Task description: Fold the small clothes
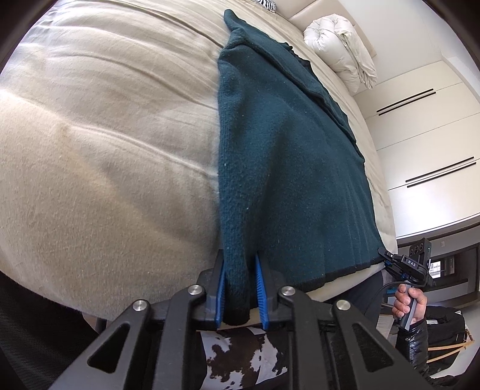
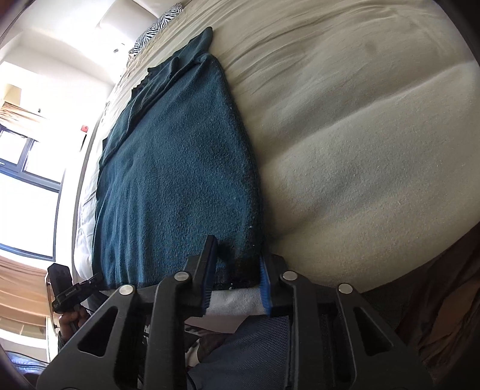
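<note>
A dark teal knit garment (image 1: 279, 156) lies spread lengthwise on a bed covered with a beige sheet (image 1: 105, 150), its hem at the near edge of the mattress and its upper part reaching toward the far end, where a fold of the same fabric lies doubled over along the right side. The left gripper (image 1: 240, 288) is level with the near edge of the bed, pointing forward along the garment's left side; its blue-padded jaws stand narrow, closed on a bunched corner of the hem that hangs down between them. In the right wrist view the right gripper (image 2: 237, 282) sits at the other near corner of the garment (image 2: 174, 168), its jaws set somewhat wider, one finger lying on top of the knit and the other at the fabric's outer edge, with the dark hem band and a strip of the sheet (image 2: 360, 150) between them; whether the pads actually press the cloth cannot be told. From the left wrist view the right gripper (image 1: 390, 259) appears at the far right corner of the hem, held by the person's right hand (image 1: 409, 303), which wraps the handle from below, sleeve in glossy black. A rolled white duvet (image 1: 342, 51) rests at the far right of the bed, beside white wardrobe doors (image 1: 426, 126). A zebra-print pillow (image 2: 156, 28) lies at the far end.
</note>
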Demonstrator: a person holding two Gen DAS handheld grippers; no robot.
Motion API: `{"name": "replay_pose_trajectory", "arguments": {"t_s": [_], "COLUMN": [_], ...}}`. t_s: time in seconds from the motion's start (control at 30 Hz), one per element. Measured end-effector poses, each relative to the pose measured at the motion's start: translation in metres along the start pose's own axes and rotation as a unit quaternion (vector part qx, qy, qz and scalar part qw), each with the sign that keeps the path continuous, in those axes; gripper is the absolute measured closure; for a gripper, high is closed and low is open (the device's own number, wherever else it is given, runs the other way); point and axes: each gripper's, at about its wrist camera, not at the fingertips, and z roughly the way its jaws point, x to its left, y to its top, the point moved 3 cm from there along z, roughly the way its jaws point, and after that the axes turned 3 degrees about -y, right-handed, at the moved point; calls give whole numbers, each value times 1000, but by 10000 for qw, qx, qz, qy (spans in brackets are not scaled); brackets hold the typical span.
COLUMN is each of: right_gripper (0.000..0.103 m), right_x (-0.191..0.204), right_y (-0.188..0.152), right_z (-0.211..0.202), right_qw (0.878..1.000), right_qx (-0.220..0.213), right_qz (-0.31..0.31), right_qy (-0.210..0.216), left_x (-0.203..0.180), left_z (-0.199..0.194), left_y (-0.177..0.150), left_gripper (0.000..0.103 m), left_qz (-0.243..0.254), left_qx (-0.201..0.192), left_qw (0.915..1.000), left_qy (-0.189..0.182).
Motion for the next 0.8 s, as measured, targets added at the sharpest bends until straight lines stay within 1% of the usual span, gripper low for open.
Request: {"name": "replay_pose_trajectory", "arguments": {"t_s": [0.03, 0.07, 0.1, 0.13, 0.4, 0.63, 0.7, 0.8], "right_gripper": [93, 94, 95, 95, 98, 98, 98, 98], "right_x": [0, -1, -2, -3, 3, 10, 14, 22], "right_y": [0, 0, -1, -1, -10, -22, -22, -20], "right_z": [1, 1, 1, 0, -3, -14, -17, -24], "right_qw": [10000, 10000, 10000, 10000, 9999, 9997, 9996, 9992], "right_qx": [15, 14, 1, -15, -112, -197, -232, -346], "right_qz": [-2, 9, 36, 62, -29, -167, -183, -188], "right_qy": [-12, -24, -11, -1, -47, -17, 9, 110], "left_x": [0, 1, 1, 3, -3, -1, -2, -4], "left_z": [0, -1, -1, -2, -11, -18, -22, -31], "left_y": [0, 0, 0, 0, 1, 0, 1, 7], "left_gripper": [84, 86, 89, 95, 97, 97, 97, 97], "left_qz": [11, 20, 17, 12, 251, 164, 113, -8], "left_qx": [3, -5, -10, -4, -40, -178, -233, -357], "left_qw": [10000, 10000, 10000, 10000, 9996, 9997, 9995, 9982], "left_qy": [4, 32, 66, 90, 111, -69, -189, -490]}}
